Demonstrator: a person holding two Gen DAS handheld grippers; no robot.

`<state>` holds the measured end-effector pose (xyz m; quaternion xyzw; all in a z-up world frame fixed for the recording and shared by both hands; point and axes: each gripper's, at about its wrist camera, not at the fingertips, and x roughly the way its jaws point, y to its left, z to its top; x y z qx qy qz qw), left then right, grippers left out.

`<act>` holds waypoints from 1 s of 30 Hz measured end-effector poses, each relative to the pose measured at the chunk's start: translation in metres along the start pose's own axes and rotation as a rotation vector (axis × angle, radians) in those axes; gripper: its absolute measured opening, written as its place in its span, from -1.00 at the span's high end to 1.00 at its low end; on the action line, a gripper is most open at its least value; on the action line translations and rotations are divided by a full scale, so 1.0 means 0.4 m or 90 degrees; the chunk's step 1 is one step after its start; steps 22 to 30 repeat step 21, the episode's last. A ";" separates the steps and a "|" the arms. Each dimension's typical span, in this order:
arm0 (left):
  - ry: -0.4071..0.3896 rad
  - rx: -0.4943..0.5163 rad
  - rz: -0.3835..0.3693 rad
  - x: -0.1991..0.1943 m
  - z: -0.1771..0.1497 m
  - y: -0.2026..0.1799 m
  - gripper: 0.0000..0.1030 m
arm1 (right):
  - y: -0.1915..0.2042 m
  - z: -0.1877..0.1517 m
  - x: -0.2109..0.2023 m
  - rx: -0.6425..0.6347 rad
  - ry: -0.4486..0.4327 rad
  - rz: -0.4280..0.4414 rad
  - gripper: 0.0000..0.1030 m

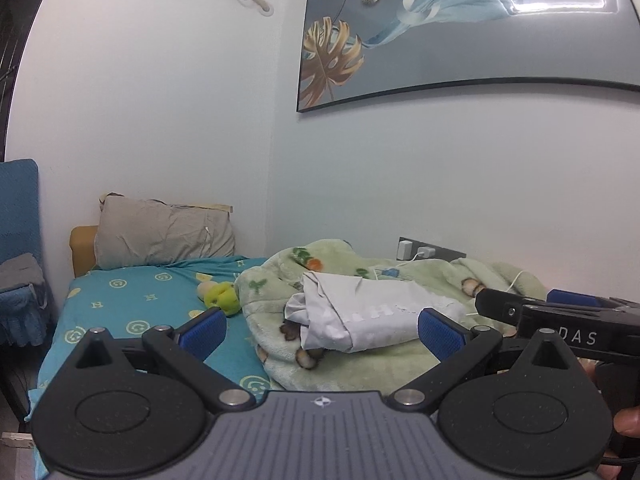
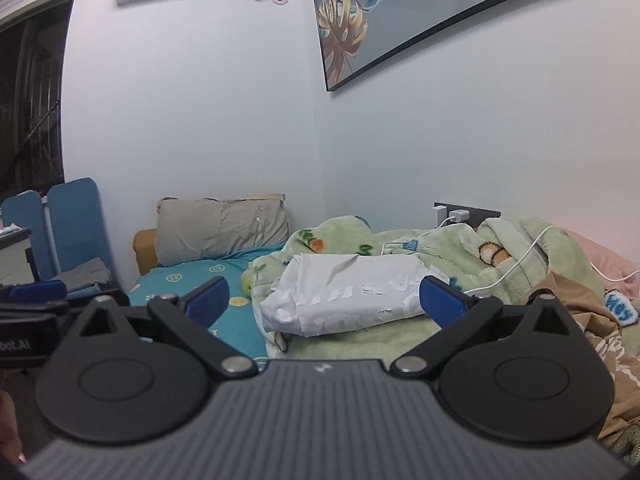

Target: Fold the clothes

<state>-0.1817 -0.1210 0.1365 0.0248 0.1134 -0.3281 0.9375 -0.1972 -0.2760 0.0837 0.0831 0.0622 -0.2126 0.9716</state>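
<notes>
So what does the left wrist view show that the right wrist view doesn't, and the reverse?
Only the left wrist view shows the yellow-green plush toy clearly on the teal sheet, plus the right gripper entering from its right edge.

Only the right wrist view shows the brown patterned garment, the pink pillow, the dark window and the left gripper at its left edge.

Both show the white folded garment on the green fleece blanket, the grey pillow, the framed picture, and each view's own fingers spread apart, holding nothing.
</notes>
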 end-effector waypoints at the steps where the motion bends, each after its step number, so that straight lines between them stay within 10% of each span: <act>1: 0.001 0.001 0.001 -0.001 0.000 -0.001 -0.99 | 0.000 0.000 -0.001 0.000 0.000 -0.002 -1.00; 30: 0.005 0.003 -0.010 -0.017 -0.003 0.004 -0.99 | 0.015 0.000 -0.018 -0.008 0.004 -0.006 -1.00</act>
